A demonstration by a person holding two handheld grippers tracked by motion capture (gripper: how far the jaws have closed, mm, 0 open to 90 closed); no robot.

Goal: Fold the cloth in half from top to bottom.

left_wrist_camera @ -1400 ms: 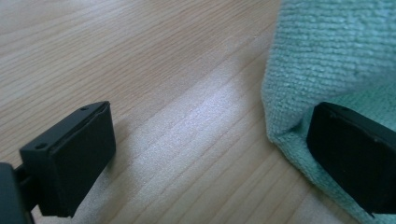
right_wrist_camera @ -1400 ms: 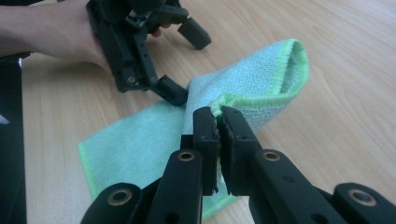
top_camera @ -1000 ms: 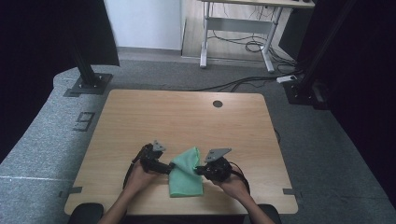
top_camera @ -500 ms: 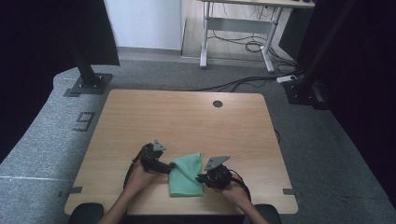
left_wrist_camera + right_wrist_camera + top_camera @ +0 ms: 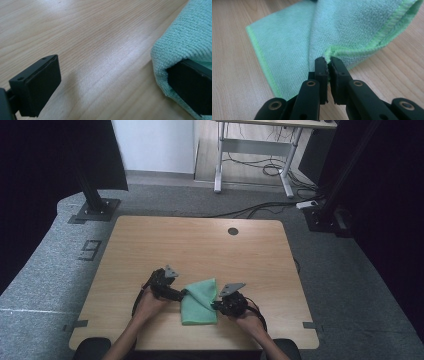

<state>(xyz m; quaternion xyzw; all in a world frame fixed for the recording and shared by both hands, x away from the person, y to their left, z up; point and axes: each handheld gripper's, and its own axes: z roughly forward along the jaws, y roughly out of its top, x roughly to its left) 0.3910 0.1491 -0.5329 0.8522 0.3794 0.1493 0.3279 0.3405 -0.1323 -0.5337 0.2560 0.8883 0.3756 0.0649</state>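
Observation:
A folded green cloth (image 5: 200,301) lies on the wooden table (image 5: 200,245) near its front edge, between my two grippers. My left gripper (image 5: 181,294) is at the cloth's left side. In the left gripper view, the left gripper (image 5: 117,65) is wide open, with one jaw tucked into the cloth (image 5: 185,32) fold and the other over bare wood. My right gripper (image 5: 216,306) is at the cloth's right side. In the right gripper view, the right gripper (image 5: 328,60) is shut on a bunched hem of the cloth (image 5: 292,37), which is lifted a little there.
A round cable hole (image 5: 233,231) sits at the back of the table. Beyond the table are a black stand base (image 5: 94,210), a desk frame (image 5: 255,160) with cables on the floor, and another black base (image 5: 325,217) at the right.
My right gripper has shifted slightly toward the front edge and leftward with the cloth's hem in it. The left gripper has hardly moved.

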